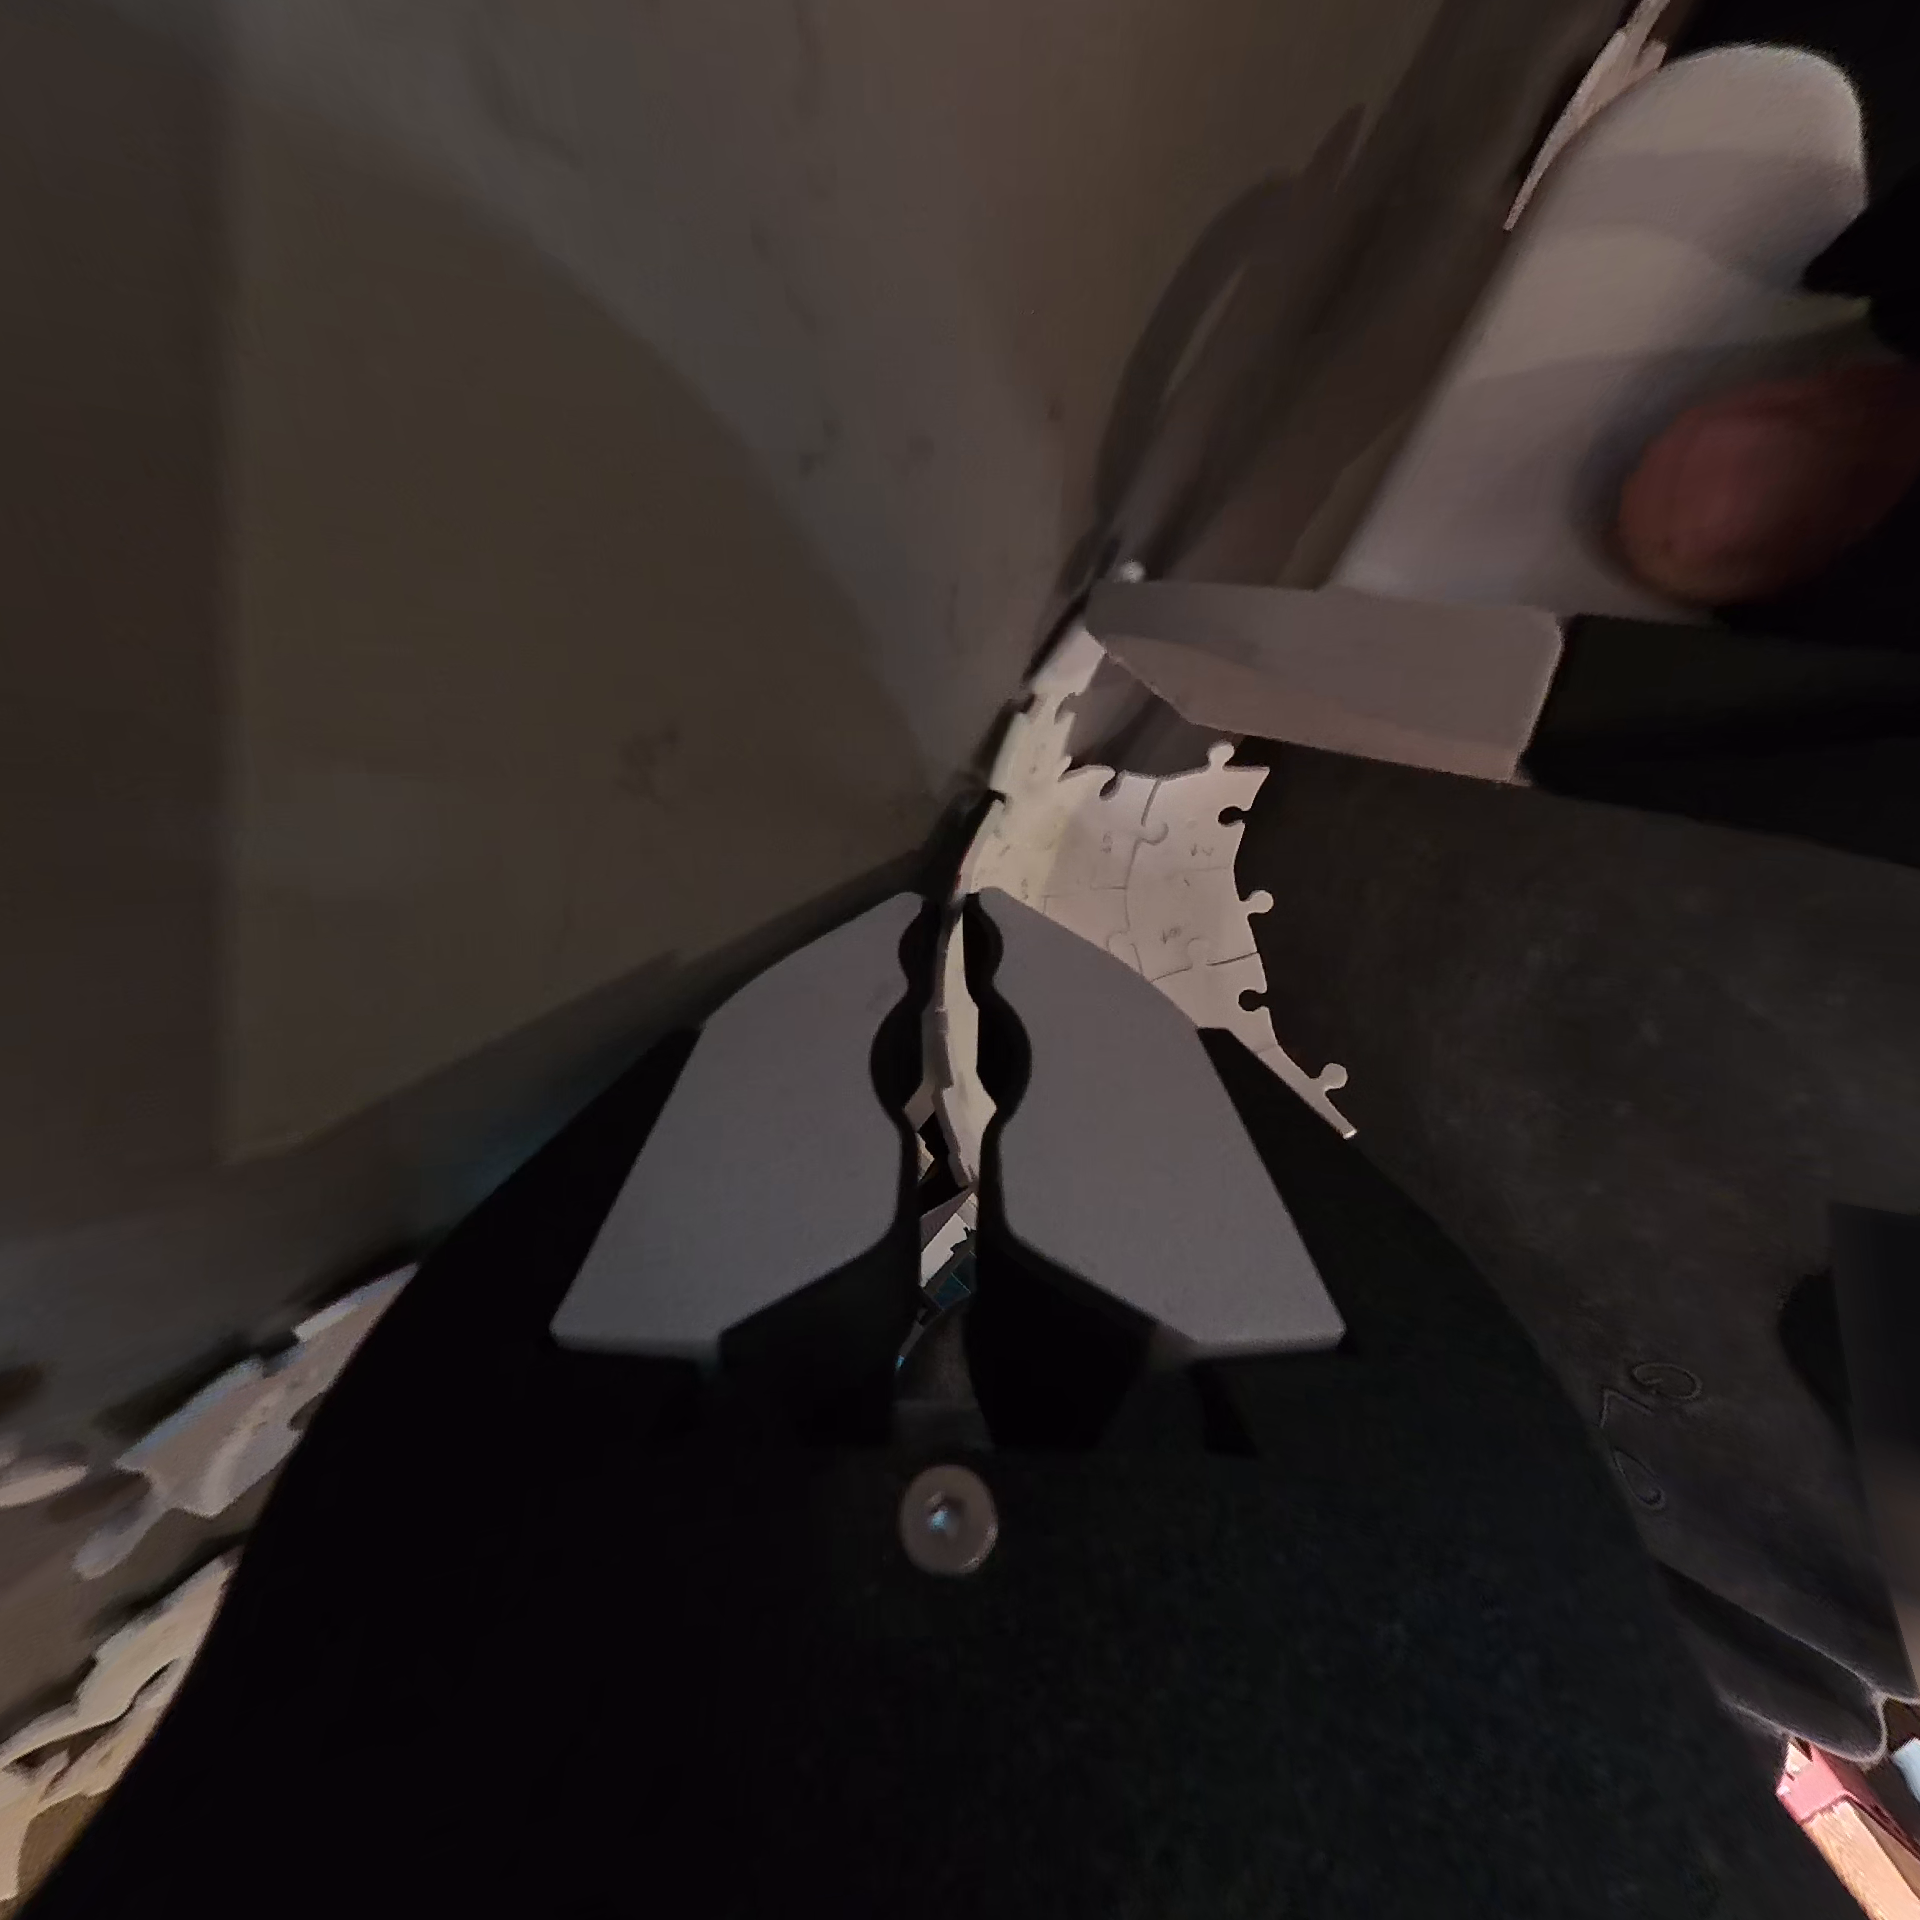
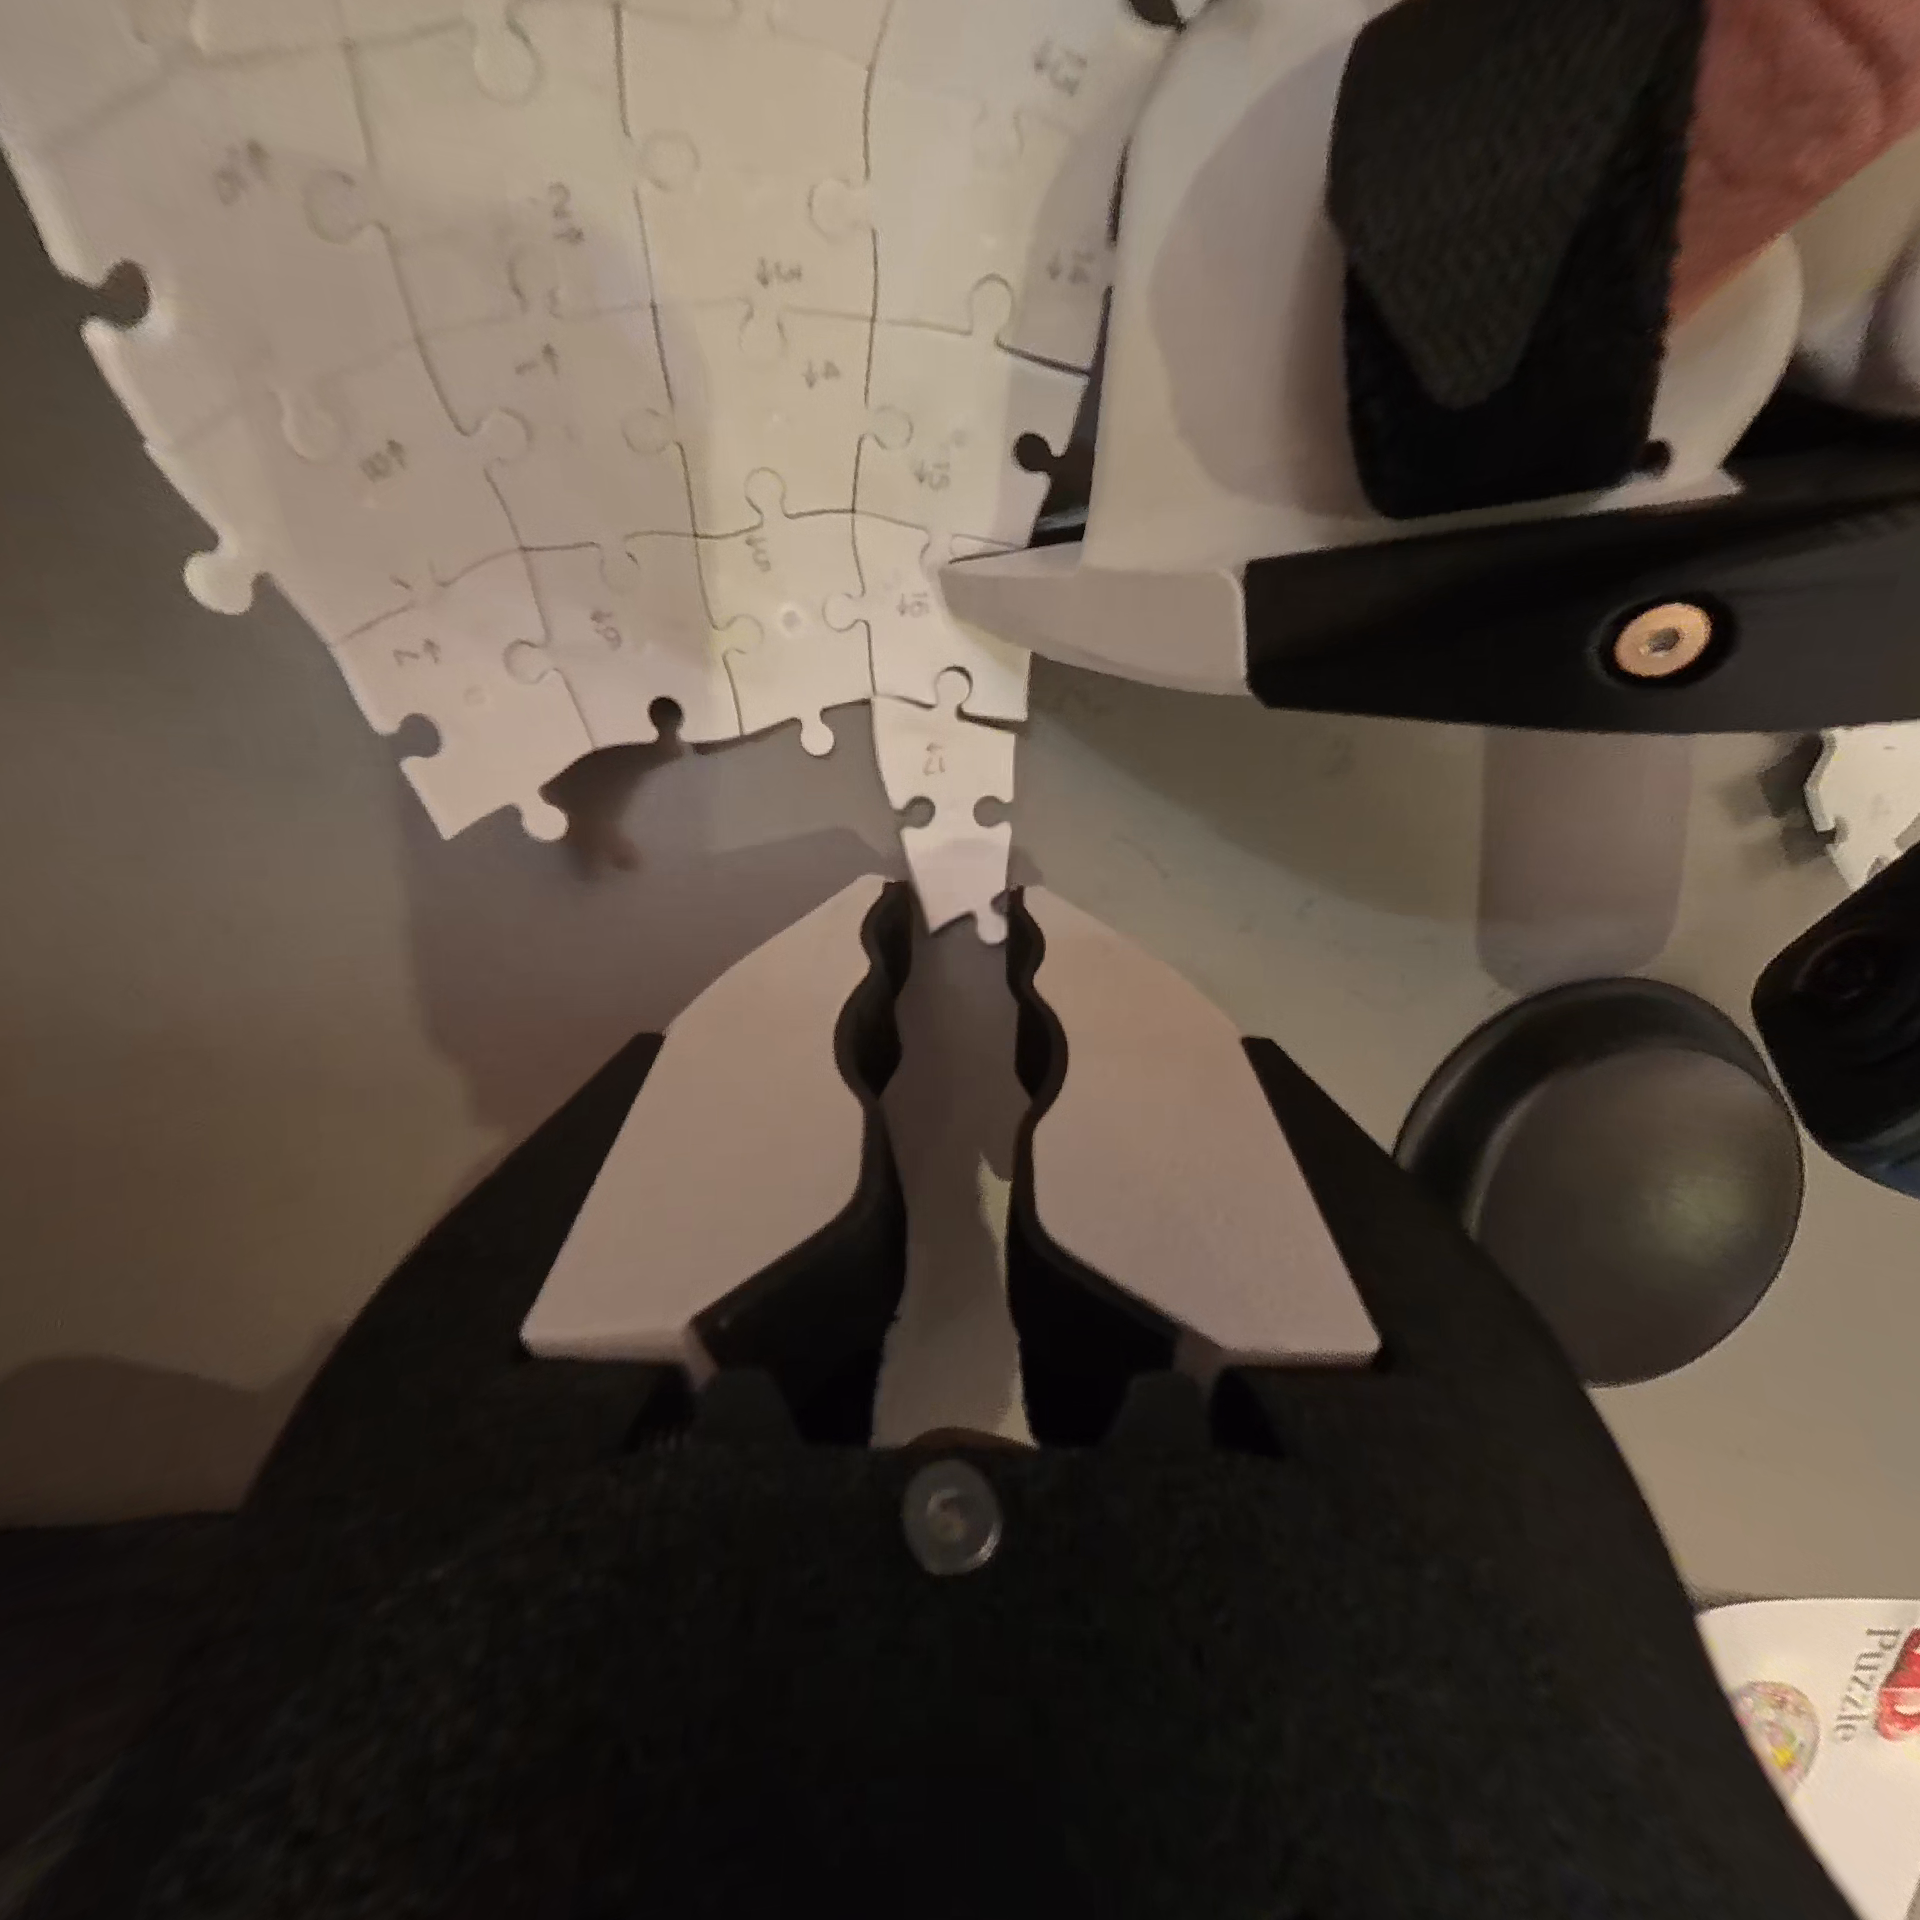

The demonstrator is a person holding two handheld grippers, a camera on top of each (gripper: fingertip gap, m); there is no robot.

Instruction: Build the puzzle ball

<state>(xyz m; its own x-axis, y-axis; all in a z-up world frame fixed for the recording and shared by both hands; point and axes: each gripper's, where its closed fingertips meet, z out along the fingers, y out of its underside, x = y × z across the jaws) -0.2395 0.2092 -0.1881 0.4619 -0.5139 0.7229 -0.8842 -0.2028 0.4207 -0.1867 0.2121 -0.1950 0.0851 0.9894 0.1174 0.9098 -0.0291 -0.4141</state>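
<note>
The partly built puzzle ball (image 2: 644, 395) is a curved white shell of joined pieces, seen from its inner side over the grey table. My left gripper (image 2: 966, 587) comes in from the right and is shut on the shell's right edge. In the left wrist view the thin shell edge (image 1: 1174, 883) runs between its closed fingers (image 1: 951, 935). My right gripper (image 2: 958, 914) is shut on a small white puzzle piece (image 2: 956, 878) at the shell's lowest tip, where it meets the piece above. One right finger (image 1: 1320, 675) shows in the left wrist view.
A round black object (image 2: 1600, 1174) stands on the grey table (image 2: 208, 935) at the right. A printed leaflet (image 2: 1829, 1766) lies at the bottom right. Loose white pieces lie at the right edge (image 2: 1860, 800) and at the lower left of the left wrist view (image 1: 156, 1455). The tips of one gripper are about 5 centimetres away from the tips of the other.
</note>
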